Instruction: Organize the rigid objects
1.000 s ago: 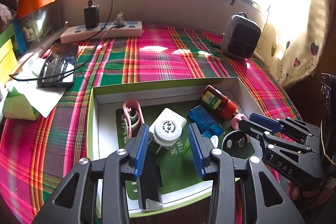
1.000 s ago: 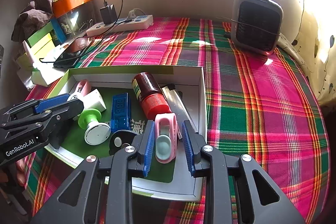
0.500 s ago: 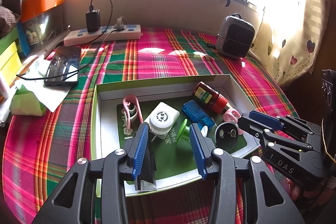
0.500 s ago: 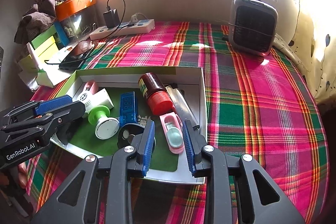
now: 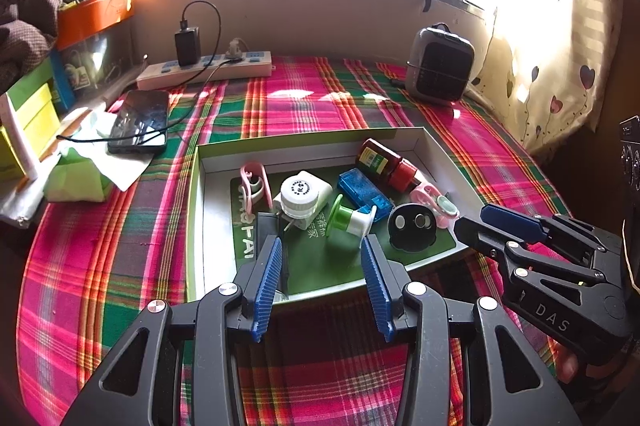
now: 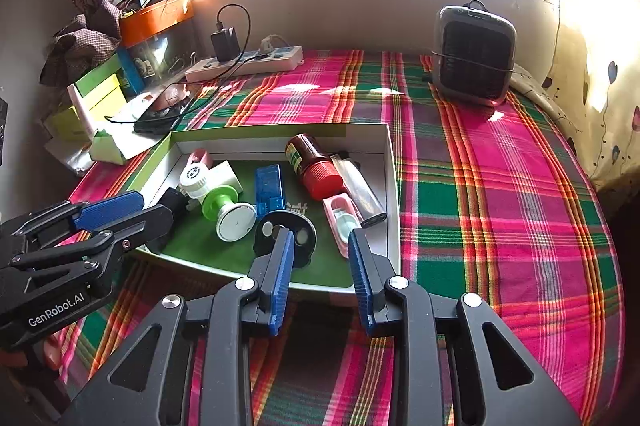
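Observation:
A green-rimmed tray (image 5: 194, 194) (image 6: 394, 186) lies on the plaid cloth. It holds a red-capped bottle (image 6: 316, 166), a blue gadget (image 6: 267, 186), a green spool (image 5: 348, 216), a white capped box (image 5: 304, 192), a black disc (image 5: 410, 226), a silver lighter (image 6: 360, 190), a pink clip (image 5: 254, 180) and a pink case (image 6: 340, 222). My left gripper (image 5: 320, 250) (image 6: 156, 208) hovers open over the tray's near edge, with nothing between its pads. My right gripper (image 6: 320, 242) (image 5: 472, 220) is open just short of the pink case, not touching it.
A small grey heater (image 6: 474, 54) stands at the back right. At the back left are a power strip (image 5: 204, 68) with a charger and a phone (image 5: 140, 120) on its cable. Boxes and tissue (image 5: 76, 178) crowd the left edge. A curtain (image 5: 560, 66) hangs on the right.
Both grippers have drawn back and slightly up from the tray. The pink case that stood between my right jaws now lies in the tray beyond the fingertips.

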`<control>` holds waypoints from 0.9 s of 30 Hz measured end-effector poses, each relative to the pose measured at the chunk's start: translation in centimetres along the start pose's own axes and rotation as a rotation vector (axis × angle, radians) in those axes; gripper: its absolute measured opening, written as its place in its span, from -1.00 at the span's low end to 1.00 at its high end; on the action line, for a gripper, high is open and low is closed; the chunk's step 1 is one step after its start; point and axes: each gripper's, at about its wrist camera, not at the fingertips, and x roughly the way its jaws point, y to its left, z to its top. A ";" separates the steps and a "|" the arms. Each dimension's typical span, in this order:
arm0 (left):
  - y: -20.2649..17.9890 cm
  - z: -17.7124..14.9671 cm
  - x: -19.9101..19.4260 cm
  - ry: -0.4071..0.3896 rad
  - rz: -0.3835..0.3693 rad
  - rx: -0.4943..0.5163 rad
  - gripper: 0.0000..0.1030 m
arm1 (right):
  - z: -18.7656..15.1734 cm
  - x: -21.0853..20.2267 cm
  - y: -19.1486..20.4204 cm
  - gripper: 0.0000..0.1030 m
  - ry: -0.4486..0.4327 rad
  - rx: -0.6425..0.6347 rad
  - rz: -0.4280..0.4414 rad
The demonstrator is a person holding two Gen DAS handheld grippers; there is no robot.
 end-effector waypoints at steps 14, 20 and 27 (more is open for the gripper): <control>-0.9 -3.3 -1.6 0.020 0.028 0.003 -0.21 | -2.9 -1.9 1.0 -0.19 0.012 0.012 0.011; -0.9 -4.8 -1.4 0.053 0.038 -0.015 -0.20 | -4.4 -1.7 1.2 -0.19 0.050 0.020 0.017; -1.1 -6.4 -0.9 0.089 0.061 -0.006 -0.20 | -5.8 -1.5 1.1 -0.19 0.084 0.030 0.008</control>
